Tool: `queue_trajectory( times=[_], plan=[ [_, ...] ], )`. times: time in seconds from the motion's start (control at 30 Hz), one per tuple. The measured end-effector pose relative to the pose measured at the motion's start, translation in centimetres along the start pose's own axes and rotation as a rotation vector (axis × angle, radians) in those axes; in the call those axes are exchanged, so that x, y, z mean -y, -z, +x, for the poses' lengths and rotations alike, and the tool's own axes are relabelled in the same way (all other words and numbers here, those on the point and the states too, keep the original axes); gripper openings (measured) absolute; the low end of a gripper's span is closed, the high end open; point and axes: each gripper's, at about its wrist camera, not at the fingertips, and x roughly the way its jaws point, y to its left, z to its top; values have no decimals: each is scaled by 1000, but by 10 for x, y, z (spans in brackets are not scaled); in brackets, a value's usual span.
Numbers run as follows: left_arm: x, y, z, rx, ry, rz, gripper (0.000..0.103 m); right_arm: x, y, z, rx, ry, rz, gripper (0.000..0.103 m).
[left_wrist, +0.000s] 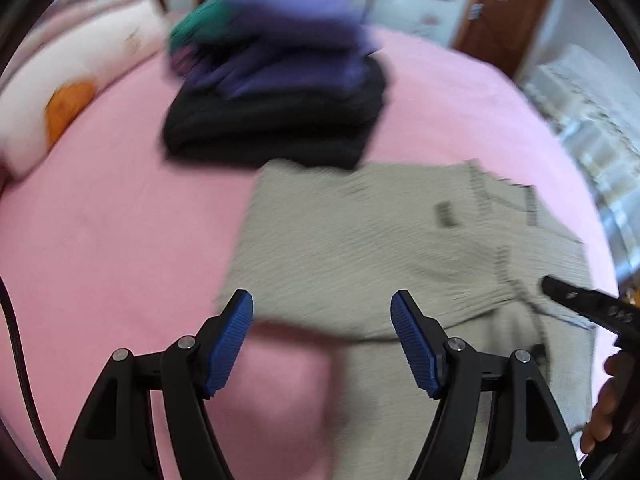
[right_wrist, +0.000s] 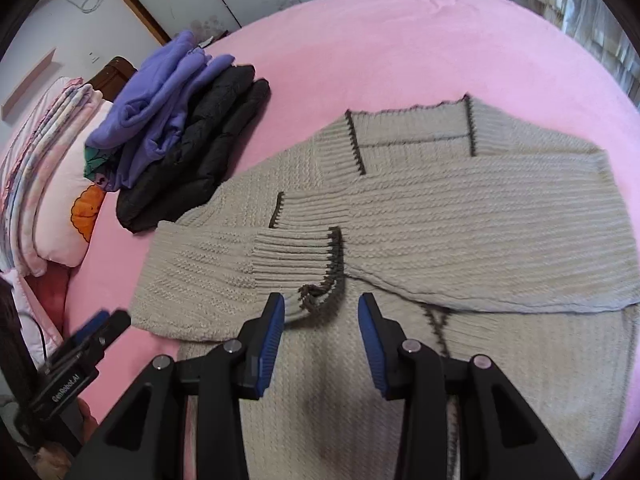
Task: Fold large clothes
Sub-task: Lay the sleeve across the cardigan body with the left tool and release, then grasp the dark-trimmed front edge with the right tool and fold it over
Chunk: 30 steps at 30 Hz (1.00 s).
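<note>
Beige knit sweater (right_wrist: 460,216) lies flat on the pink bed (right_wrist: 400,40), sleeves folded across the body, just ahead of both pairs of fingers. Left gripper (left_wrist: 322,336): fingers wide, nothing between them, hovering over the sweater's near edge. Right gripper (right_wrist: 321,322): fingers part-open around the dark-trimmed cuff (right_wrist: 316,264) (pads not visibly pressing it). Judgement: thick, soft, limp knit, fairly heavy, will sag and stretch; best taken at ribbed hem or shoulder edges. Stack of folded clothes (right_wrist: 176,120) sits beyond, left of the fingers.
</note>
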Motion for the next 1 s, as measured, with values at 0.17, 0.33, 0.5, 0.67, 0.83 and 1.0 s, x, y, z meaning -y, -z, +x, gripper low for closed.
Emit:
queue_trajectory(
  times=[0.17, 0.33, 0.5, 0.67, 0.83, 1.0],
  plan=[
    [-50, 10, 19, -41, -27, -123, 70, 1, -1, 32, -49, -37, 73, 38],
    [-59, 15, 28, -66, -1, -151, 70, 8, 2, 63, -111, -51, 179, 38],
    [-44, 19, 39, -72, 23, -143, 70, -4, 3, 64, -103, -79, 138, 7],
    [-33, 18, 46, -80, 65, -163, 70, -52, -21, -2, 80, -88, -60, 7],
    [-16, 11, 51, -71, 96, -158, 70, -85, -55, -67, 250, -131, -178, 7],
    [0, 3, 58, -65, 113, -164, 70, -99, -77, -99, 343, -123, -246, 7]
  ],
)
